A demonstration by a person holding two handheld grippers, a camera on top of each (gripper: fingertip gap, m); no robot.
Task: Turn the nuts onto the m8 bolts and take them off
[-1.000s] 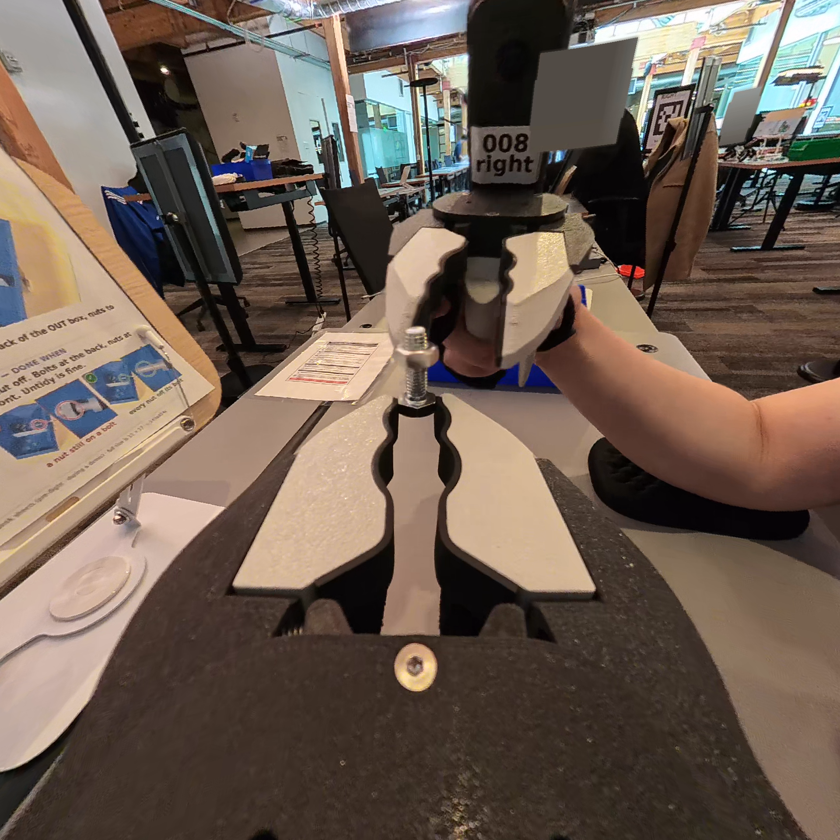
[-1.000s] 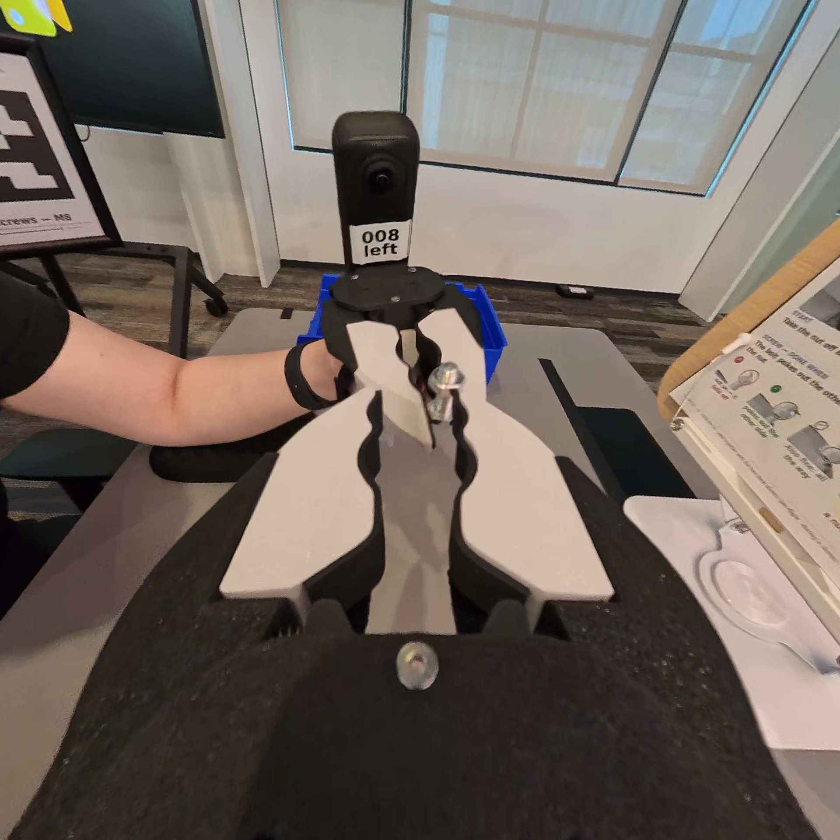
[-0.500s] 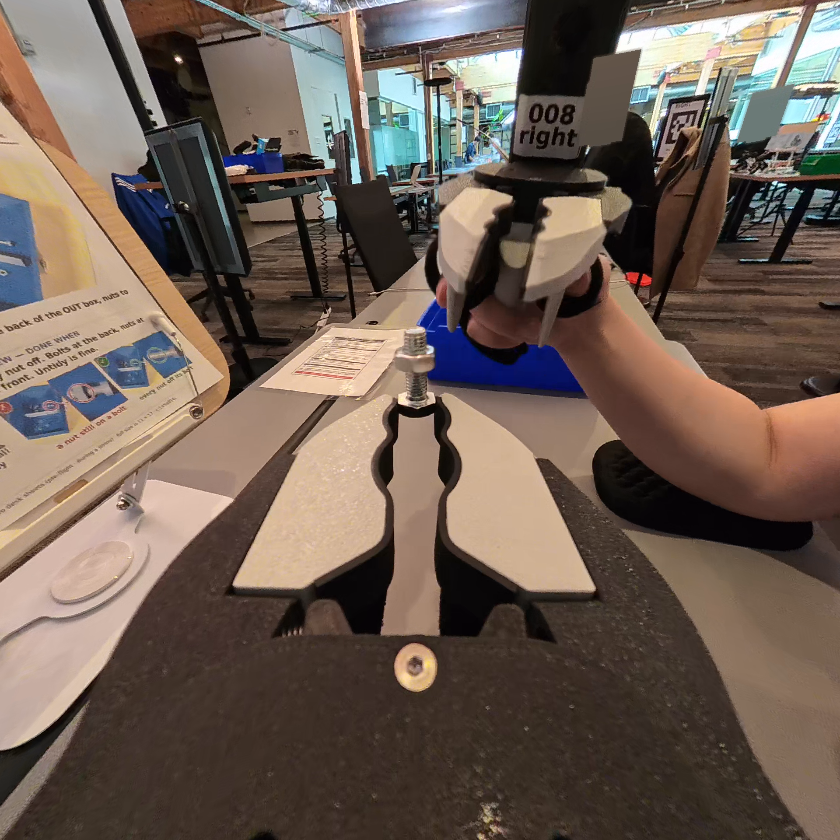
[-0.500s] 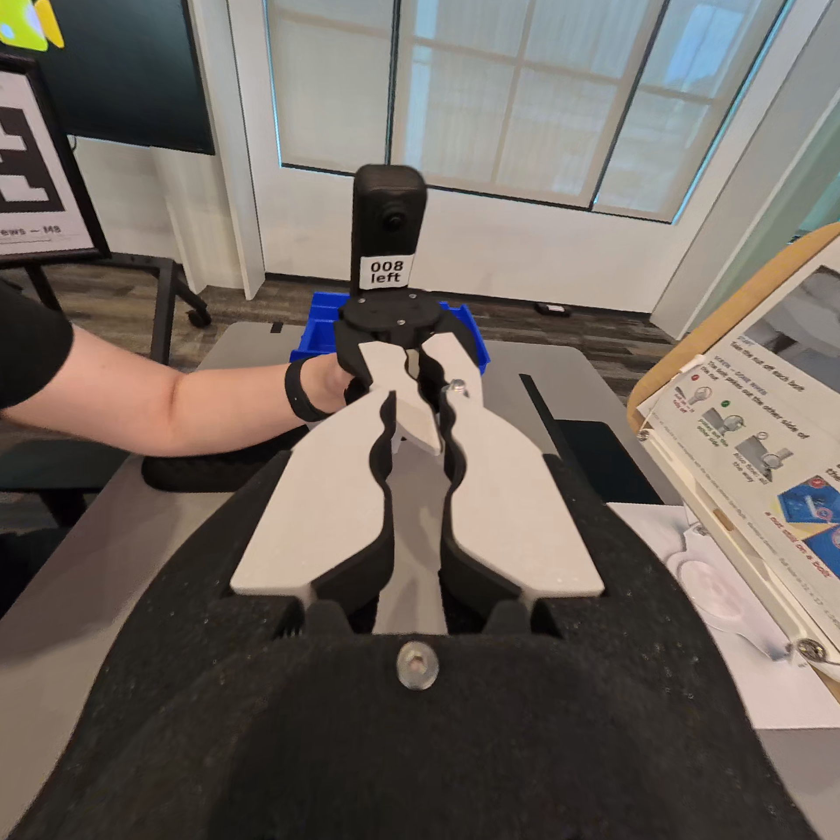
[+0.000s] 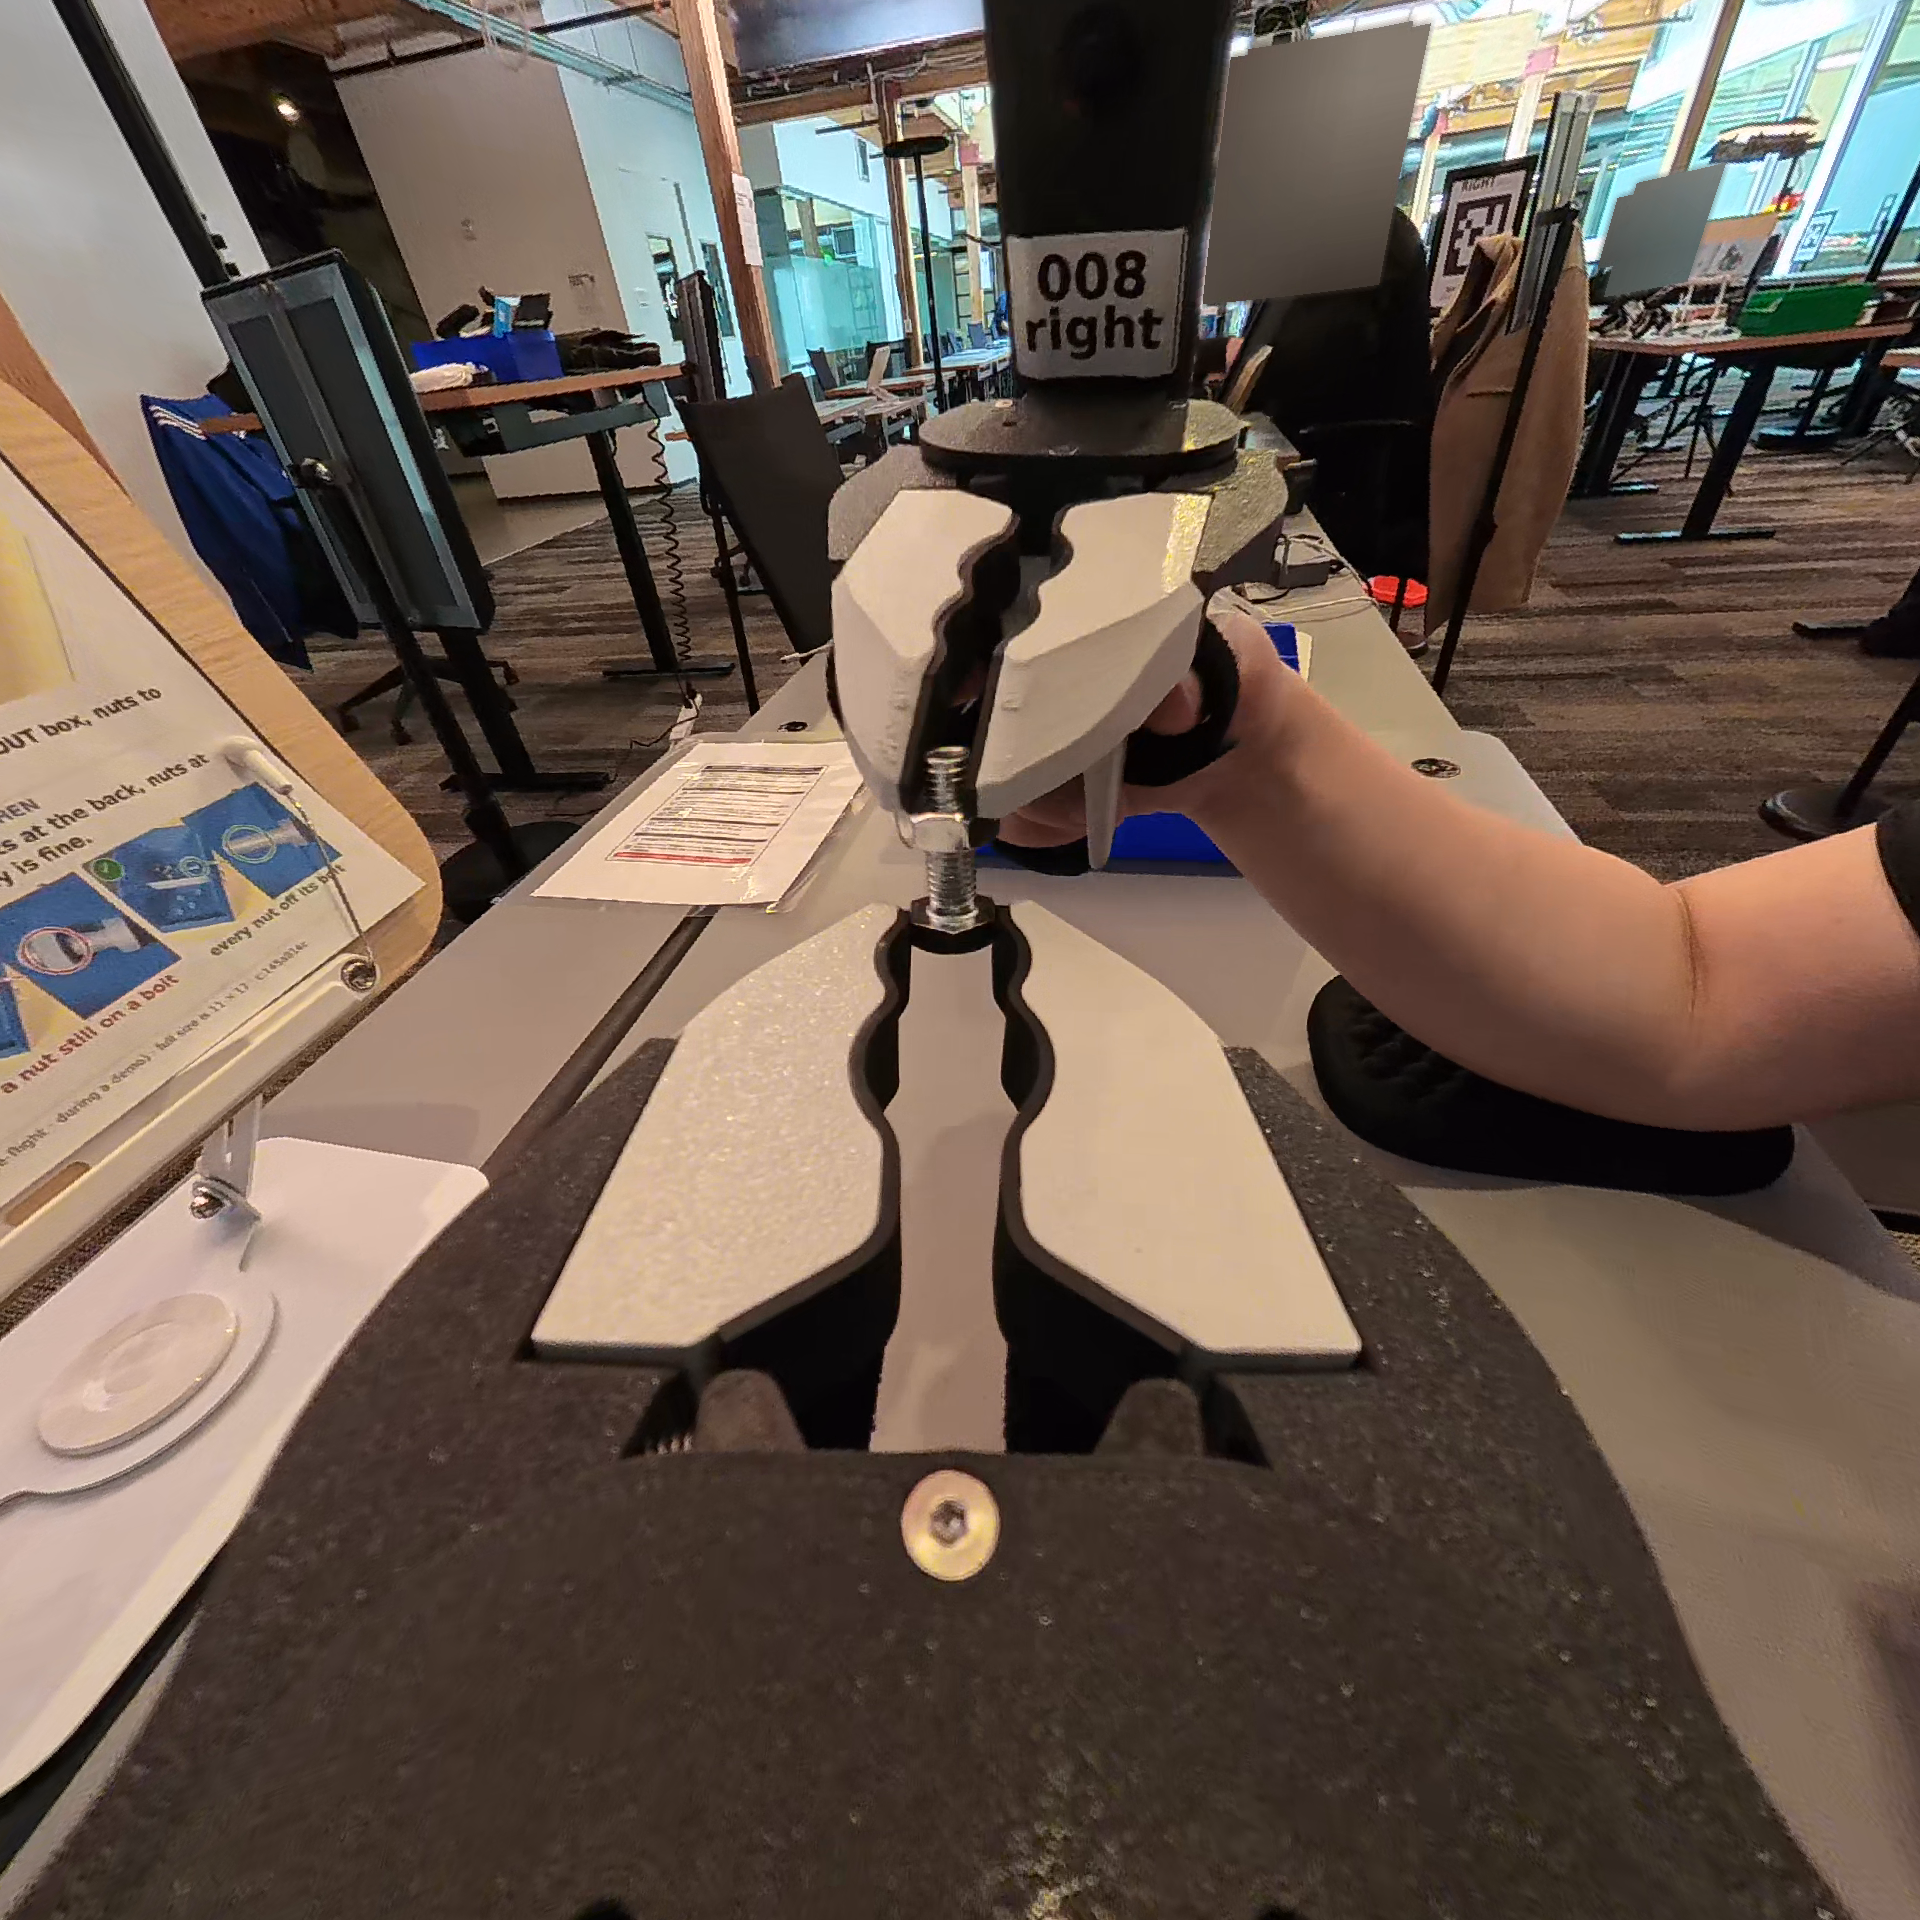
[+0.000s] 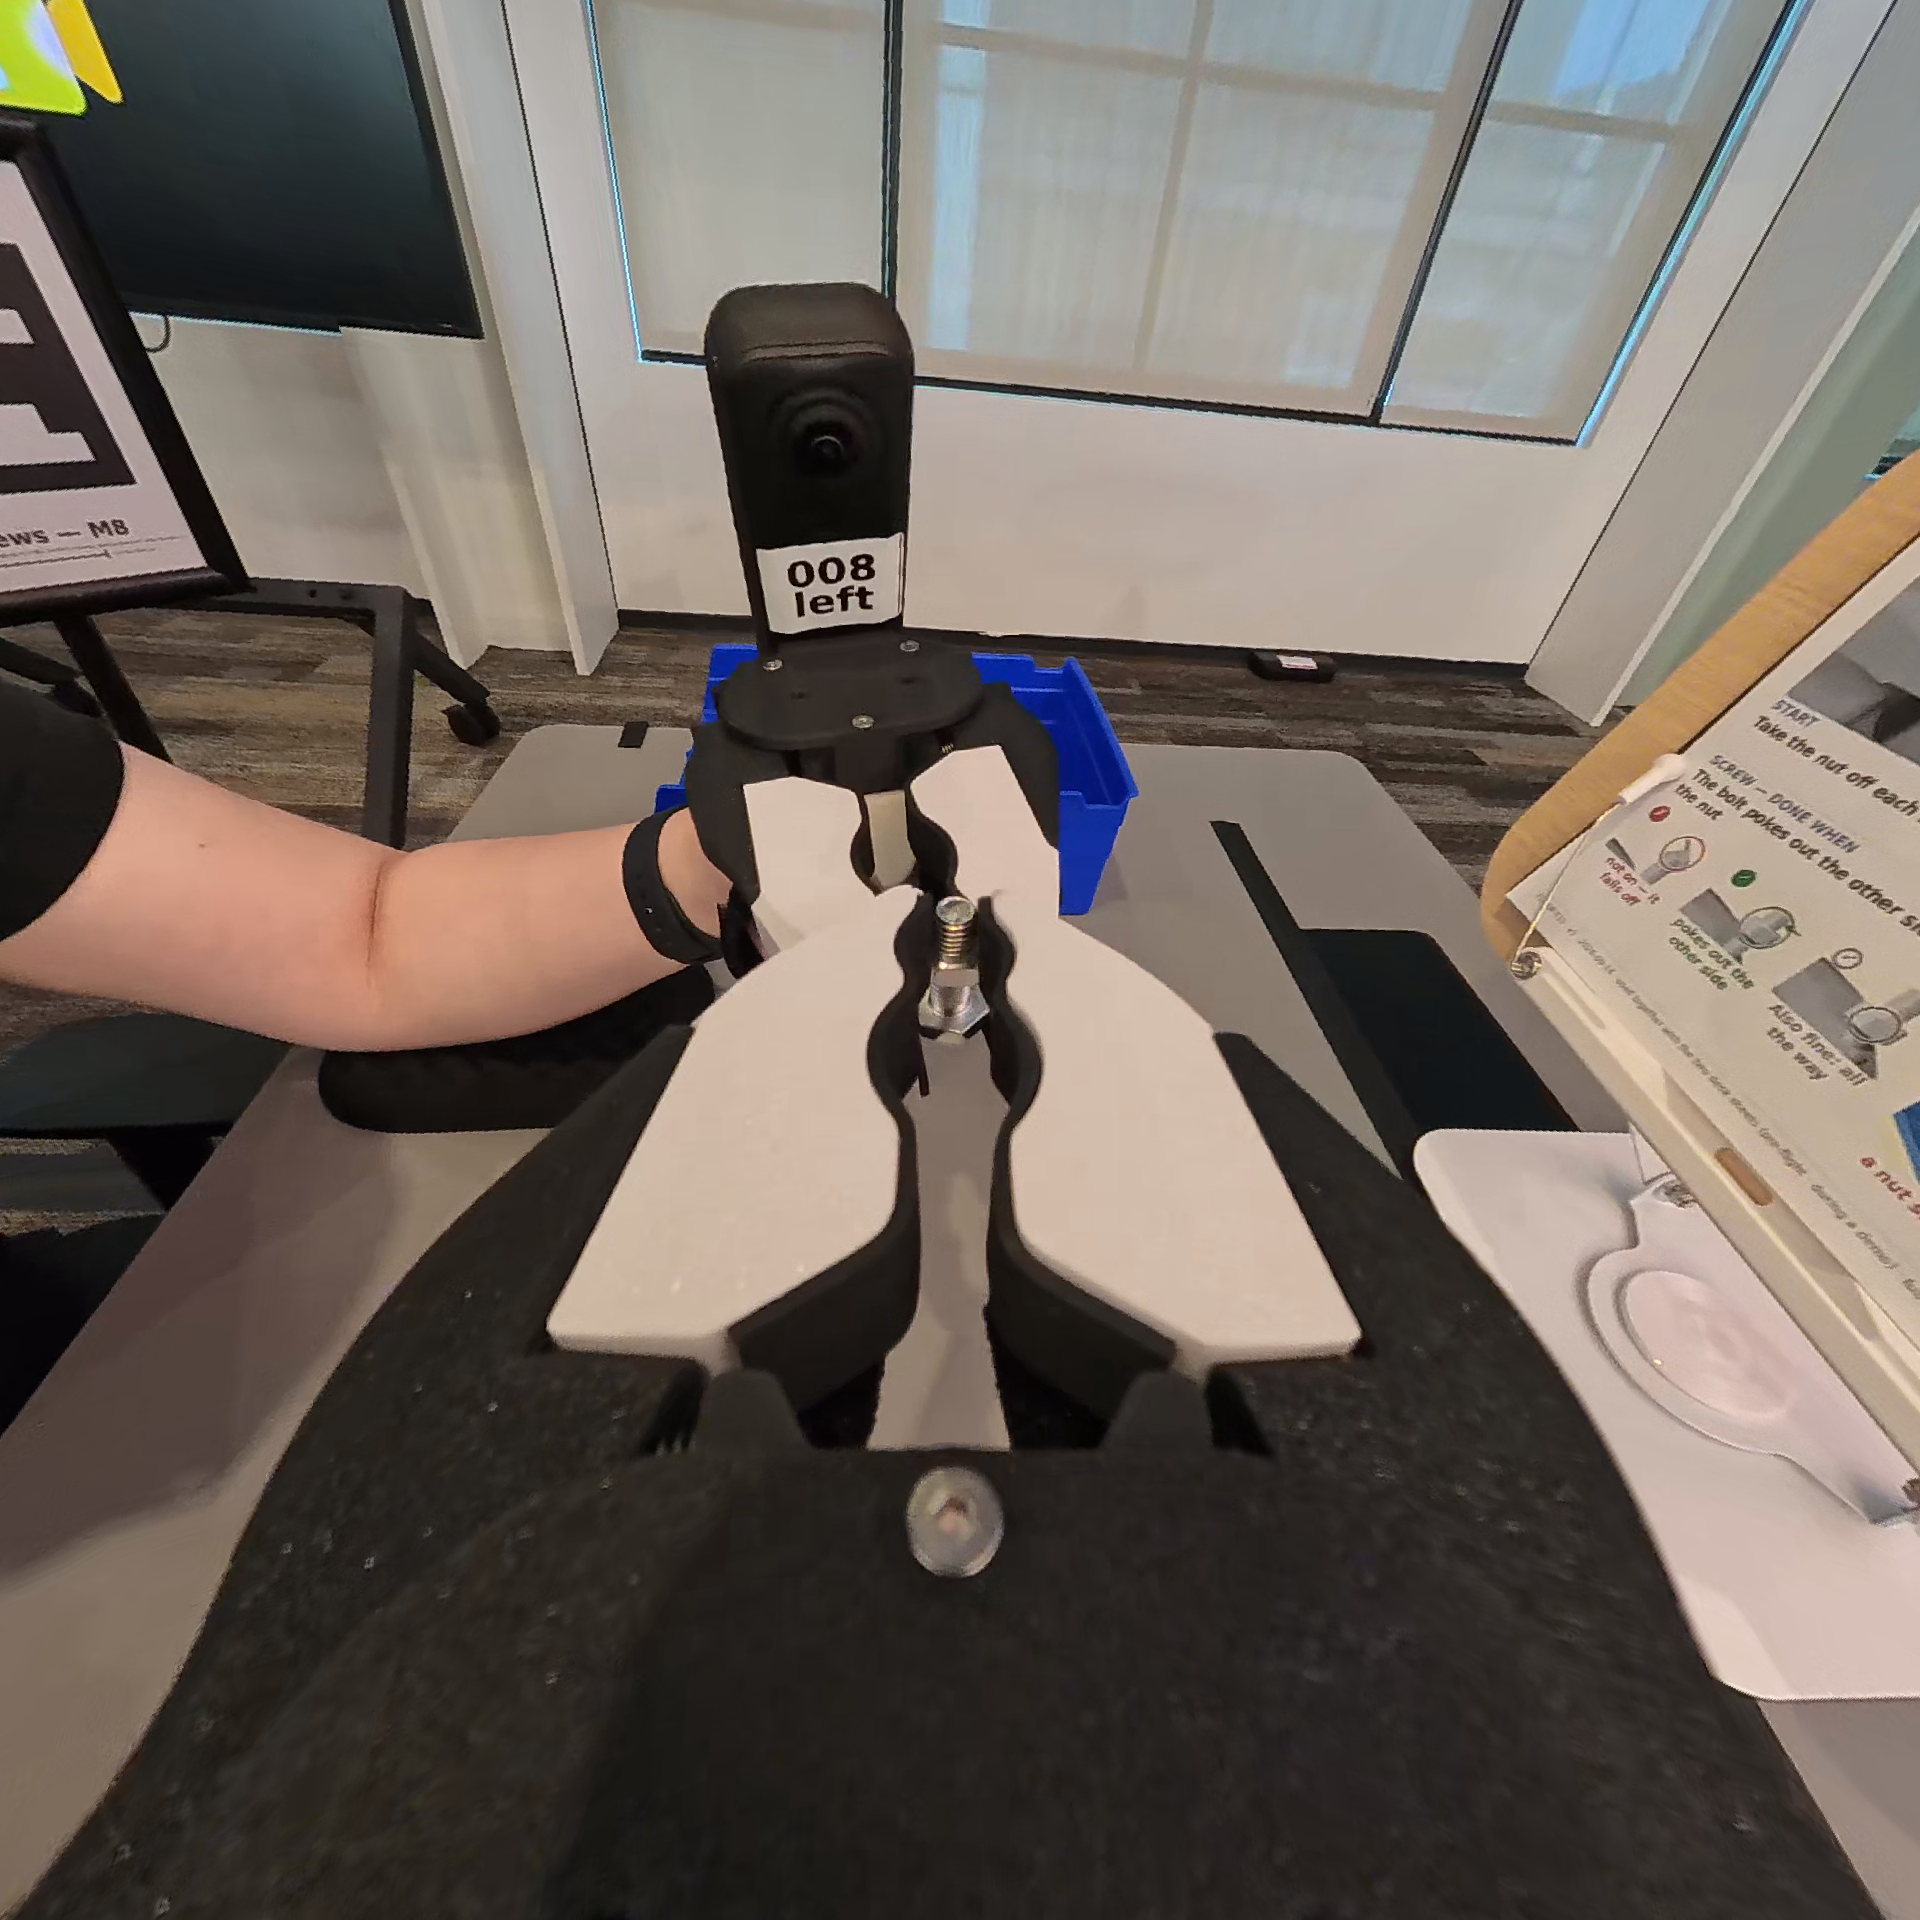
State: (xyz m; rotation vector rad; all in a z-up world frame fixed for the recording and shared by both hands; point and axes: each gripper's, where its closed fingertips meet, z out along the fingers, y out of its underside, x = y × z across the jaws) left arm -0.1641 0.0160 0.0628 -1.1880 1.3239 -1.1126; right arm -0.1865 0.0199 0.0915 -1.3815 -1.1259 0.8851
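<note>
A grey table (image 6: 1299, 831) carries a blue bin (image 6: 1081, 769) at its far end; beside the bin lies a black pad (image 6: 1382, 997), nearer it a white base (image 6: 1538, 1351).

Bare grey table (image 5: 1558, 1351) lies open at lower right; the slanted instruction board (image 5: 156, 935) blocks the left edge, blue bin (image 6: 1081, 769) stands behind centre

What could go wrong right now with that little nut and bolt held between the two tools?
1. The left gripper pinches the bolt only by its head, at the very fingertips. A sideways push could lever it out.
2. The right gripper sits tilted over the nut. If its jaws close off-centre, they might slip off the nut or bind it on the thread.
</note>
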